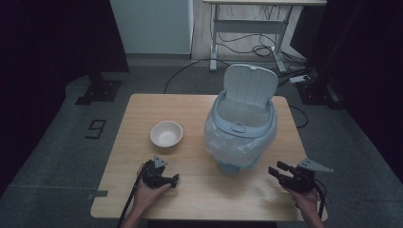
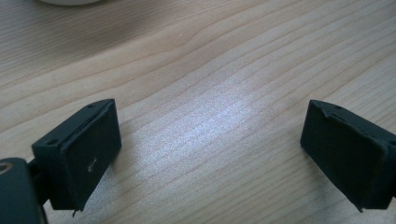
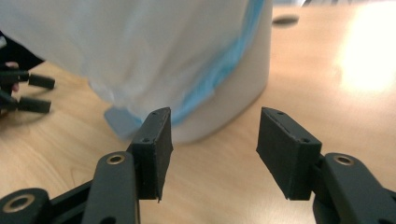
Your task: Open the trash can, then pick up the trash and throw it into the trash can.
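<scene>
- Two hand-held grippers rest low over a pale wooden counter (image 1: 199,190), each gripped by a person's hand at the near edge.
- Left gripper (image 2: 210,140): jaws spread wide, nothing between them but bare wood grain; the rim of a white bowl (image 1: 166,133) sits just beyond the jaws, apart from them.
- Right gripper (image 3: 215,144): jaws likewise parted wide and empty, pointing toward the base of a pale blue bin (image 3: 233,88) a short way ahead, not touching it.
- Lined with a translucent plastic bag (image 3: 140,51) that drapes over its rim and down its sides, the bin stands between the two grippers and farther from the person, its lid (image 1: 250,84) tipped up and open.
- Beyond the right jaws, past the bin's side, the left gripper is visible.
</scene>
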### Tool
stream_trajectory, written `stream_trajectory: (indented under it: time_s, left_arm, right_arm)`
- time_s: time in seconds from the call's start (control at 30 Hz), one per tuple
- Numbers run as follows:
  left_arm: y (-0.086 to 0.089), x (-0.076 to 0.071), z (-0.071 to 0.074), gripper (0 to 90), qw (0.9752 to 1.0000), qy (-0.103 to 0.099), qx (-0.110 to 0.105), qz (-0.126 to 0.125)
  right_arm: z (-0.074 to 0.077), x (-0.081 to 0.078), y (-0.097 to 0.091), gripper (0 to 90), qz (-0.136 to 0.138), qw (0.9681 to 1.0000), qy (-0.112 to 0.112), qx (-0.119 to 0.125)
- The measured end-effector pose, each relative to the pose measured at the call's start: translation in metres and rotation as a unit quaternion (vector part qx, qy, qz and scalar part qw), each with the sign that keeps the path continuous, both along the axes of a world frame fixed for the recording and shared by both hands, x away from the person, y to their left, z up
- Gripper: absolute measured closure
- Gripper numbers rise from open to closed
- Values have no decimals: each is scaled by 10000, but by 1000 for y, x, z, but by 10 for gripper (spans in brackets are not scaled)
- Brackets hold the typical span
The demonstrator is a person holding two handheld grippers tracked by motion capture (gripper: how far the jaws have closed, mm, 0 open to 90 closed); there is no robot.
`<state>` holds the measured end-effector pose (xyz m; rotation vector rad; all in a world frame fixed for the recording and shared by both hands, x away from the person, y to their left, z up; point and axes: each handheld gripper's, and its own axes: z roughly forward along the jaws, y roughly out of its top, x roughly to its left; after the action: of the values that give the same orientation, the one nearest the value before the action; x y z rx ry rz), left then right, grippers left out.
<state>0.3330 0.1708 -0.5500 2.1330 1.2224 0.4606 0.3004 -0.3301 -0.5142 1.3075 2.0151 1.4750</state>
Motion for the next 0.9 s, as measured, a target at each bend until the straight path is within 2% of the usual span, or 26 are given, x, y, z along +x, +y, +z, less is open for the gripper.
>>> stream_trajectory:
  time_s: [0.17,0.47,0.6,0.67,0.9]
  left_arm:
    - [0,-1,0,48,10000,-5,-1,-8]
    - [0,-2,0,50,10000,-6,-1,19]
    - [1,-4,1,94,9999,-34,-34,89]
    - [1,-6,3,138,9998,-100,-30,147]
    - [6,-12,18,139,9986,-410,-304,140]
  right_arm:
    - [-10,1,0,417,-49,9998,135,-141]
    - [-16,0,1,382,-215,9988,145,-418]
    - [-20,1,1,378,-266,9979,175,-562]
    - [-21,1,0,374,-311,9973,158,-653]
    - [-21,1,-1,367,-399,9964,154,-729]
